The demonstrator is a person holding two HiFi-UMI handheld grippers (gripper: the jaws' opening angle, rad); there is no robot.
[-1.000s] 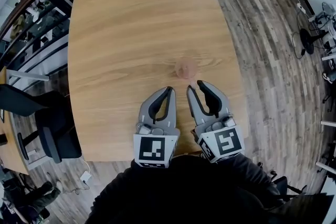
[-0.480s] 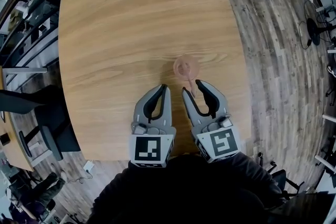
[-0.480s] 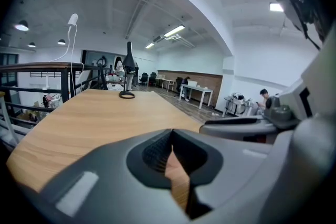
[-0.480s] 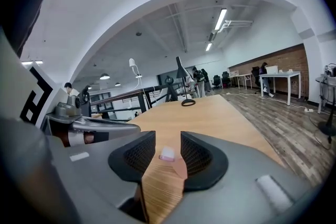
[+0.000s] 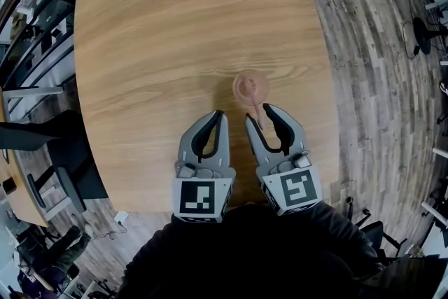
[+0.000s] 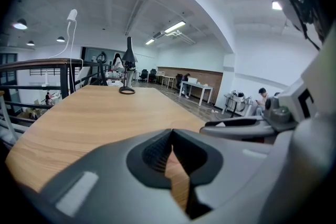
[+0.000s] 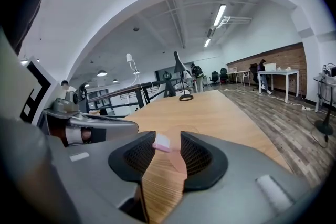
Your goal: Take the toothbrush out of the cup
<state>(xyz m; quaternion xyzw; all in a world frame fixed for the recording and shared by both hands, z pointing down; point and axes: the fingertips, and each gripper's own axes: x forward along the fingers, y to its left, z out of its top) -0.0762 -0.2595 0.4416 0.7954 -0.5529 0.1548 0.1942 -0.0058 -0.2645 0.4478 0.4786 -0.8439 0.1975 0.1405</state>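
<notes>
A translucent pink cup [image 5: 250, 87] stands on the wooden table [image 5: 161, 38], just beyond my right gripper [image 5: 258, 113]. A pink toothbrush [image 5: 256, 111] leans out of it toward me. In the right gripper view its white-and-pink head [image 7: 161, 142] sits between the jaws of the right gripper [image 7: 167, 140], close to the left pad. Those jaws stand open and do not press on it. My left gripper [image 5: 219, 113] is beside it on the left, low over the table, its tips meeting with nothing held. The left gripper view shows its jaws [image 6: 170, 132] shut.
A black desk lamp with a ring base [image 6: 126, 89] stands at the table's far end, also in the right gripper view [image 7: 185, 97]. The table's near edge [image 5: 140, 210] lies right under my grippers. Dark chairs [image 5: 66, 171] stand to the left, plank floor [image 5: 378, 80] to the right.
Both grippers have sunk toward the table and closer to the cup. The right jaws have opened wider, and the toothbrush now lies between them. The left gripper stays shut.
</notes>
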